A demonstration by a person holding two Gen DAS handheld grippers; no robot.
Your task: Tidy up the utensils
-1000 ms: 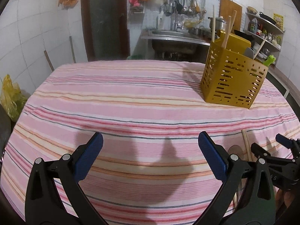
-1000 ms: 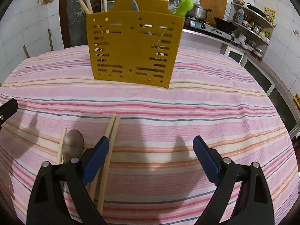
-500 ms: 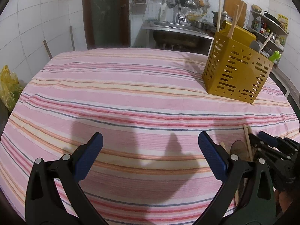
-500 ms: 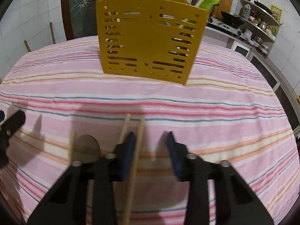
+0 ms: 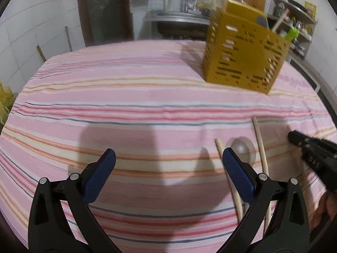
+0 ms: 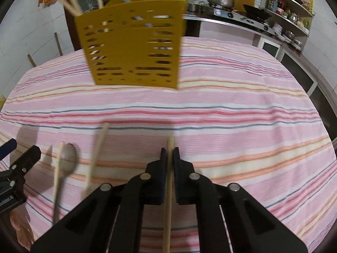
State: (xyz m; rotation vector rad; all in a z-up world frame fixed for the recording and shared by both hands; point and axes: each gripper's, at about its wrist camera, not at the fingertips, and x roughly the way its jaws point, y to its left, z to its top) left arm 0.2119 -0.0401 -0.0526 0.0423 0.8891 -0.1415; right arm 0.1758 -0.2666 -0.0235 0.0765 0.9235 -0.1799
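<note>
A yellow slotted utensil holder stands on the striped table, with chopsticks and a green-handled utensil in it; it also shows in the left wrist view. My right gripper is shut on a wooden chopstick, lifted off the cloth. A second chopstick, a metal spoon and a third chopstick lie to its left. My left gripper is open and empty just left of the spoon and chopsticks.
The pink striped tablecloth covers the whole table. A sink and a dark door stand behind it. A stove with pots and shelves are at the back right. A yellow bag sits at the far left.
My right gripper has closed on one chopstick and raised it off the cloth. My left gripper has moved right, toward the spoon and the lying chopsticks.
</note>
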